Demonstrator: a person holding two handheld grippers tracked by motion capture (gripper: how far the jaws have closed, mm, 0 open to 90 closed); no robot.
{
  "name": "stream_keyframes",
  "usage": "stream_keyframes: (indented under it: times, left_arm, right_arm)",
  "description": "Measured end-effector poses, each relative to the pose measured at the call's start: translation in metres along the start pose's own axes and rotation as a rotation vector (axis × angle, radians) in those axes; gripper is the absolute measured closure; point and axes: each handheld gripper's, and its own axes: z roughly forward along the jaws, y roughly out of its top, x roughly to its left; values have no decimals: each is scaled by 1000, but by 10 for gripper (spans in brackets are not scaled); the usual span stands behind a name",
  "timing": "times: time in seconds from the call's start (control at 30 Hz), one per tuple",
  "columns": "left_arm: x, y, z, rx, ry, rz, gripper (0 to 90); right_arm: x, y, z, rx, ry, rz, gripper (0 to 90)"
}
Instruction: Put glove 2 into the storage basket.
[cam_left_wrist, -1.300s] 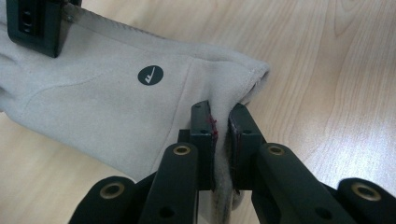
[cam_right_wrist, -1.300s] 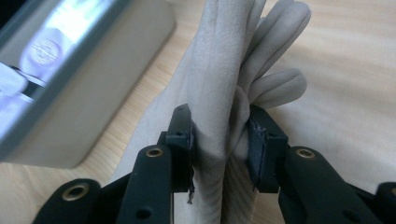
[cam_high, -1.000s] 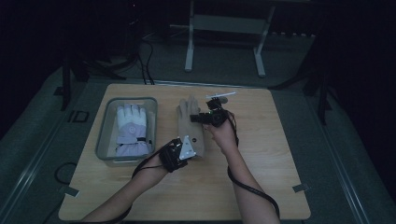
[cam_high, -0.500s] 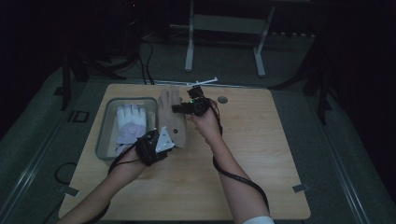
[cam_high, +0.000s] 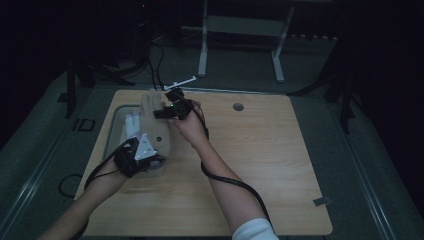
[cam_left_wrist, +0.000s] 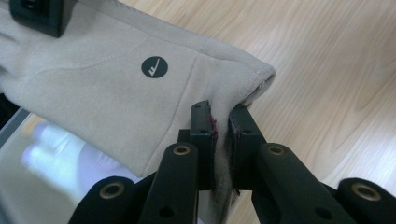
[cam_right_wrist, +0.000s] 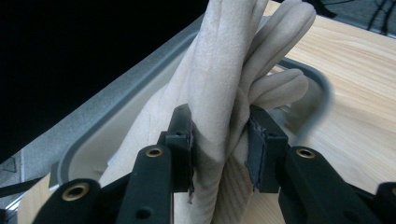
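Soft beige cloth made up the glove (cam_high: 159, 131) that both claws were holding. The left gripper (cam_left_wrist: 223, 135) had its jaws shut tight on the cuff edge of the glove, with only a thin bit of cloth pinched between them. The right gripper (cam_right_wrist: 219, 140) had its jaws partly open, because the bunched-up finger end of the glove was thick and filled the gap between the pads.

In the high view the glove hung stretched between the left gripper (cam_high: 134, 156) and the right gripper (cam_high: 170, 107). It was up off the wooden table (cam_high: 280, 165), at the right edge of the grey tray (cam_high: 114, 131). Holding it at both ends kept it long and flat, so it would not flop or fold over.

A white glove (cam_high: 132, 122) lay inside the tray. It looked like the beige glove was meant to go in there beside it or on top of it, and that is probably why the two hands were so near the tray. A small round hole (cam_high: 238, 106) sat in the table farther off, well away from the work.
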Motion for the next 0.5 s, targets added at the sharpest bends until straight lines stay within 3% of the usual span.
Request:
stream_keyframes:
  times: [0.03, 0.23, 0.5]
  left_arm:
    - [4, -7, -3, 12, 11, 0, 831]
    - [19, -26, -6, 44, 19, -41, 831]
    - [25, -44, 10, 63, 13, -95, 827]
  right_arm:
    - [5, 4, 12, 10, 9, -11, 658]
    - [18, 14, 41, 33, 22, -28, 658]
    - [15, 10, 77, 99, -14, -36, 656]
